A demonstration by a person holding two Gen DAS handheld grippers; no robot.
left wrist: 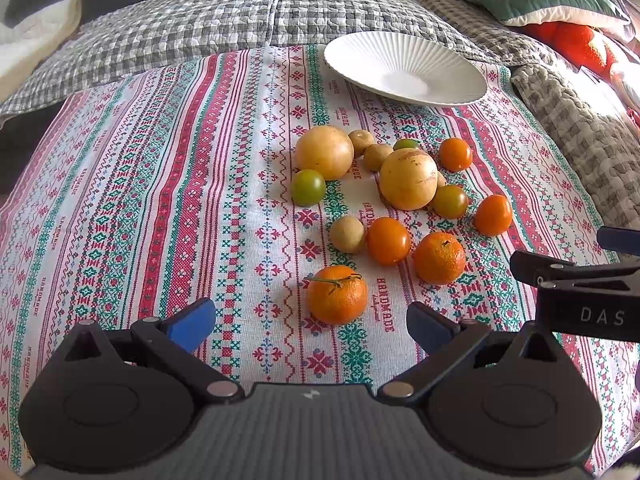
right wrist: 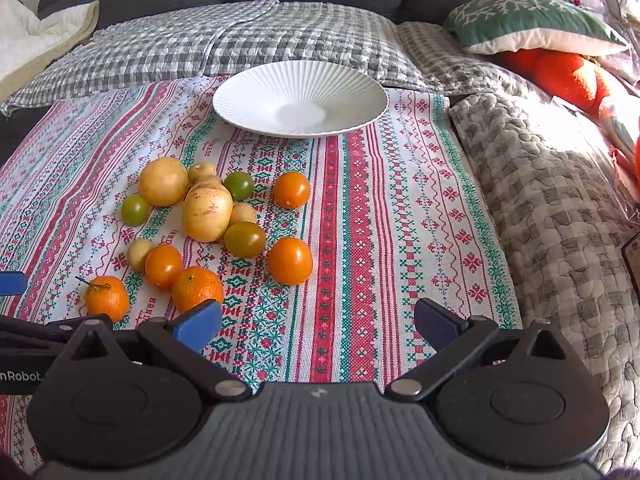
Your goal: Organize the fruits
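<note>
Several fruits lie loose on a patterned cloth (left wrist: 160, 184): two large yellow fruits (left wrist: 408, 179), orange tomatoes (left wrist: 388, 241), green tomatoes (left wrist: 308, 187), small tan fruits (left wrist: 347, 234) and two mandarins. A stemmed mandarin (left wrist: 337, 294) lies just ahead of my open, empty left gripper (left wrist: 312, 322). A white ribbed plate (left wrist: 404, 67) stands empty behind the fruits. In the right wrist view my right gripper (right wrist: 318, 322) is open and empty, with the fruits to its front left, a mandarin (right wrist: 197, 287) near its left finger, and the plate (right wrist: 300, 98) straight ahead.
A grey checked quilt (right wrist: 240, 44) covers the sofa behind the cloth. A green cushion (right wrist: 532, 22) and an orange soft thing (right wrist: 564, 74) lie at the back right. A pebbled grey blanket (right wrist: 560, 216) borders the cloth on the right. White fabric (right wrist: 28, 46) lies back left.
</note>
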